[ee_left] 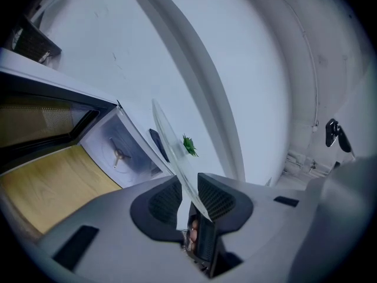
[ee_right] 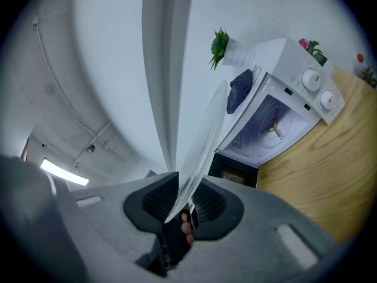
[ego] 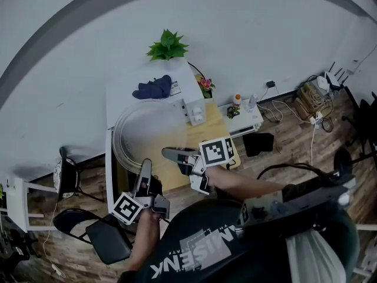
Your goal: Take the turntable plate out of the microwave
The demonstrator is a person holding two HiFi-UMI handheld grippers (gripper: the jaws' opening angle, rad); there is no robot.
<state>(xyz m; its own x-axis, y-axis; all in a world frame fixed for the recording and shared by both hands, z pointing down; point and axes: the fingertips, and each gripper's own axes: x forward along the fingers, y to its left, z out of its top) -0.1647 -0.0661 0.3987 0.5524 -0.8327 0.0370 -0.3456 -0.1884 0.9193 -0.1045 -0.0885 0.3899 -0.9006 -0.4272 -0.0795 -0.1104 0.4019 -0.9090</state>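
The clear glass turntable plate [ego: 121, 135] hangs tilted in the air in front of the white microwave [ego: 177, 78], outside its cavity. My left gripper [ego: 144, 175] is shut on the plate's near rim, and my right gripper [ego: 169, 154] is shut on its right rim. In the left gripper view the plate [ee_left: 169, 143] runs edge-on between the pads of the left gripper [ee_left: 184, 198]. The right gripper view shows the plate [ee_right: 207, 135] the same way in the right gripper [ee_right: 184, 198]. The open cavity [ee_right: 272, 128] holds only the turntable hub.
A potted plant [ego: 168, 45] and a dark blue cloth [ego: 153, 88] lie on the microwave. It stands on a wooden table [ego: 215, 128]. A low white shelf [ego: 247, 118] with bottles is to the right, cables [ego: 312, 102] beyond, and a black chair [ego: 100, 236] at lower left.
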